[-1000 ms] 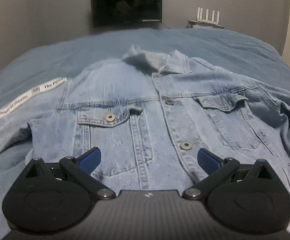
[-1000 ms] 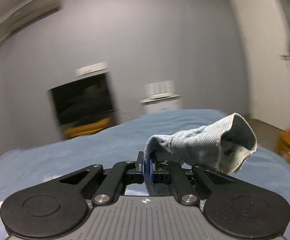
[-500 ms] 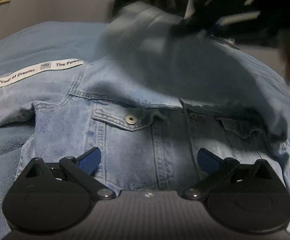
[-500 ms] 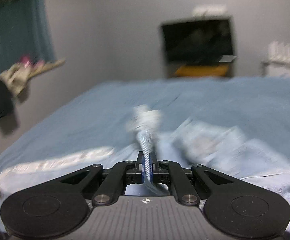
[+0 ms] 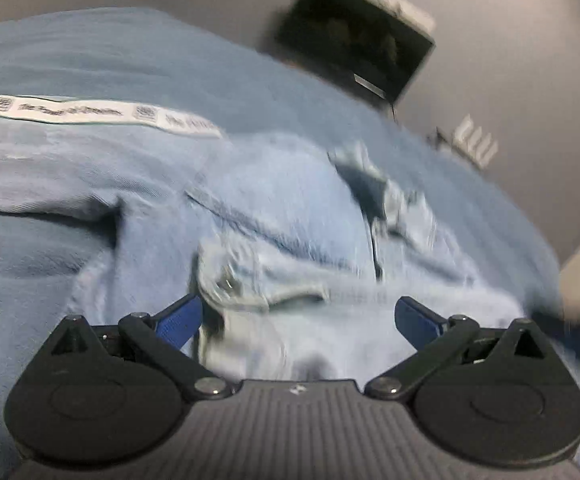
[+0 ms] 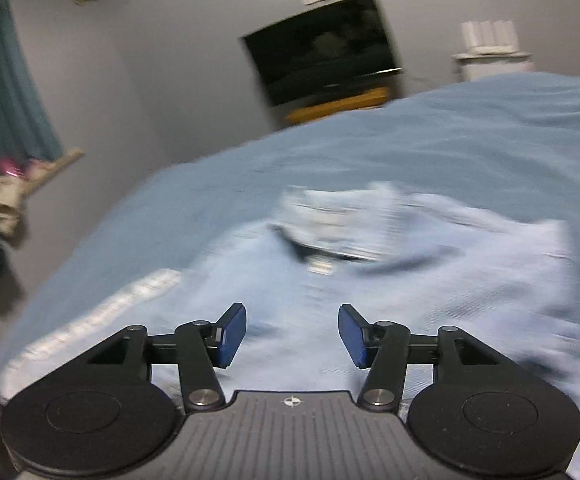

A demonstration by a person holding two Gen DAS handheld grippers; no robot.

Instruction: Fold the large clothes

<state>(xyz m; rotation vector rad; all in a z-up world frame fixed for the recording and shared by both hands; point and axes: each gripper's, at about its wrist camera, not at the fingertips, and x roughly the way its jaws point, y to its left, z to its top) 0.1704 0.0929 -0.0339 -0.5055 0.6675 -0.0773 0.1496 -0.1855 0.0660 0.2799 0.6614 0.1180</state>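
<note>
Currently spread flat on bed (image 6: 470, 128): denim jacket (image 5: 290, 216). Left gripper (image 5: 296, 316) fingers apart, empty; right gripper (image 6: 292, 334) fingers apart, empty.

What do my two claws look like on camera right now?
Both match: the left claw and the right claw have blue pads on black linkage arms pinned with silver rivets, two round black discs, and a ribbed grey body with a small crosshair mark. No cables or sleeves show.

The denim jacket (image 5: 290, 216) is pale washed blue, its sleeve tape (image 5: 90, 114) white with dark lettering; the bedspread (image 6: 450, 136) a deeper plain blue; gripper pads (image 6: 232, 334) royal blue on black arms; far wall (image 6: 178, 40) grey; television (image 6: 322, 52) black; curtain (image 6: 2, 92) teal.
</note>
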